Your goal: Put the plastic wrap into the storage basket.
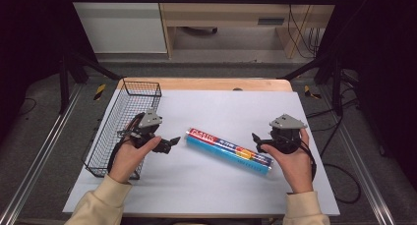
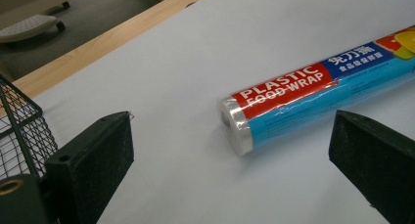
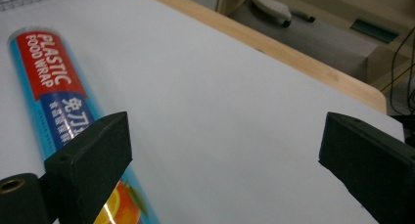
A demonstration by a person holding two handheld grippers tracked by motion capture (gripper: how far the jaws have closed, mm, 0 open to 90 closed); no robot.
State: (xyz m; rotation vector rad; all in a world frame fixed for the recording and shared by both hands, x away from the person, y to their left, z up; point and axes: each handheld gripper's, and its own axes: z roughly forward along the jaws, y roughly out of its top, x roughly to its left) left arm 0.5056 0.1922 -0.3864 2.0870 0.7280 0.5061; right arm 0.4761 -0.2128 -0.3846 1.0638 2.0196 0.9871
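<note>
We judge the work barely begun: the long roll of plastic food wrap in its blue and red printed sleeve [image 1: 229, 149] lies flat on the pale grey table mat [image 1: 231, 107], gripped by nothing, and the black wire mesh basket [image 1: 123, 124] behind and beside our left gripper [image 1: 168, 144] looks empty as far as we can see into it. If the roll is bound for that basket, the grasp, the lift and the placing are all left to do.

Our left gripper has its jaws spread wide; in its own view the capped end of the roll [image 2: 235, 126] sits just ahead of them, between the two, untouched. Our right gripper [image 1: 256, 140] is spread as well, and in its view the roll [image 3: 54, 87] runs ahead from under the left-hand jaw, while the gap itself frames bare mat. So we flank the roll at its two ends, near it yet apart from it.

Much is hard to settle. The roll's far end is cut off by the frame edge in the left gripper view, and its near end passes behind a jaw in the right gripper view. From above, our right hand [image 1: 290, 161] covers that end, so we cannot tell whether a jaw brushes it. The basket's floor is partly masked by our left hand [image 1: 130, 154].
</note>
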